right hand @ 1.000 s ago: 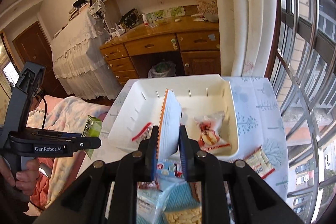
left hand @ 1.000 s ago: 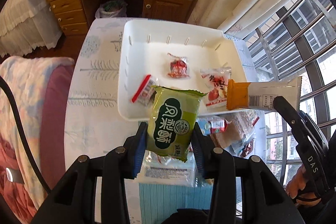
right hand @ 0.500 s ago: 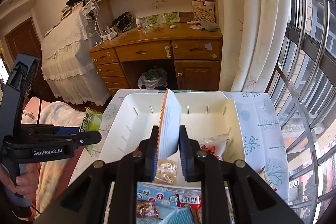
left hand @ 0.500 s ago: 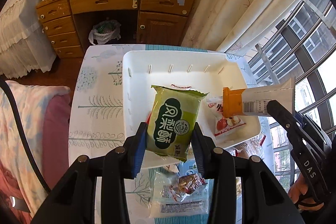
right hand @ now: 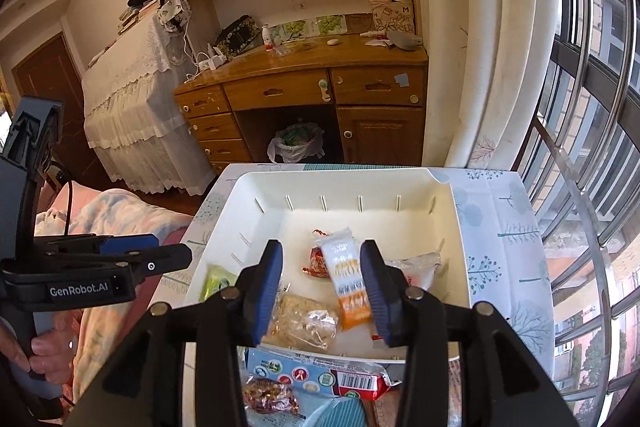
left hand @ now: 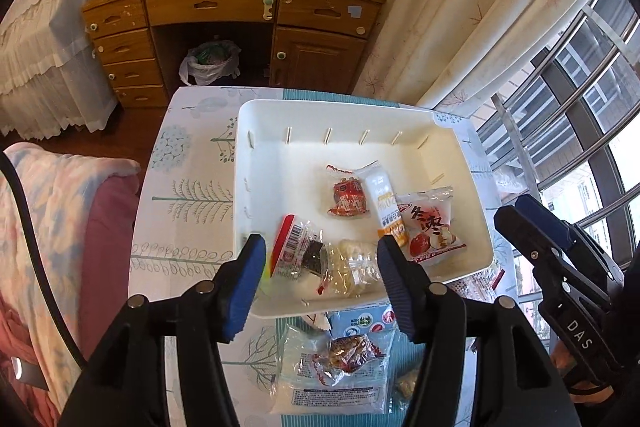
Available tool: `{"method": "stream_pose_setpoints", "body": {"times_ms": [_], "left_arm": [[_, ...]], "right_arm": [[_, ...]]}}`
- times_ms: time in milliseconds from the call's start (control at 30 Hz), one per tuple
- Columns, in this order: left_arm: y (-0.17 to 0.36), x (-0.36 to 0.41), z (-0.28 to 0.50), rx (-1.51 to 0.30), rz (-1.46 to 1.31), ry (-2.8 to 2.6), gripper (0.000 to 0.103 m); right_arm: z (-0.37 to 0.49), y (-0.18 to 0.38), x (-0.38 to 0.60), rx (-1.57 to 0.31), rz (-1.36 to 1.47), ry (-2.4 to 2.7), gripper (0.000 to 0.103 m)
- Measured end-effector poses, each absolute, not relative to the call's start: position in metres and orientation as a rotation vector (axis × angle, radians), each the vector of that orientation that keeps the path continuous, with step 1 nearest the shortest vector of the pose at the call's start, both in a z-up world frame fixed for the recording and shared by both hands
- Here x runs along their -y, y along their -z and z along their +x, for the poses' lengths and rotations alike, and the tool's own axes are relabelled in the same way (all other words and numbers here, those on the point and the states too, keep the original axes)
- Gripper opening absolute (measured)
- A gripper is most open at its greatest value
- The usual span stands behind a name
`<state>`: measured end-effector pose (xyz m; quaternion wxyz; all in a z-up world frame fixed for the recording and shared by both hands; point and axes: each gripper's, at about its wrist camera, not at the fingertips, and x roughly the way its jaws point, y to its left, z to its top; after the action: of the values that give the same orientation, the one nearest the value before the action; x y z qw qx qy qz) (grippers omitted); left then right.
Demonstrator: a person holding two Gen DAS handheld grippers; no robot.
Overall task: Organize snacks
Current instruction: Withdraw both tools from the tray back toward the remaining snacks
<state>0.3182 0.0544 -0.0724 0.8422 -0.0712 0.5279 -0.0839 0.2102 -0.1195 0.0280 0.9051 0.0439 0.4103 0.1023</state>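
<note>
Both grippers: jaws opening, nothing pinched.
Left gripper (left hand: 322,263): above tray (left hand: 256,131) near edge.
Right gripper (right hand: 320,275): above orange-white packet (right hand: 348,281) lying in tray.

Your left gripper's blue pad (left hand: 247,275) covers nearly all of the green packet (right hand: 218,281) at the white bin's (left hand: 256,309) near-left corner. The packets (left hand: 334,375) on the table before the bin's near edge run off the lower picture edge; their print is too small to read
</note>
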Motion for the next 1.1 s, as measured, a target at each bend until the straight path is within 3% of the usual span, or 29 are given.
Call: {"method": "stream_pose_setpoints", "body": {"times_ms": [433, 1100], "left_arm": [[0.054, -0.031, 0.253, -1.098, -0.213, 0.088, 0.060], [0.034, -0.041, 0.184, -1.069, -0.202, 0.112, 0.070]], "right_arm": [[0.172, -0.041, 0.159, -0.870, 0.105, -0.273, 0.068], [0.125, -0.049, 0.171, -0.911, 0.215, -0.209, 0.072]]}}
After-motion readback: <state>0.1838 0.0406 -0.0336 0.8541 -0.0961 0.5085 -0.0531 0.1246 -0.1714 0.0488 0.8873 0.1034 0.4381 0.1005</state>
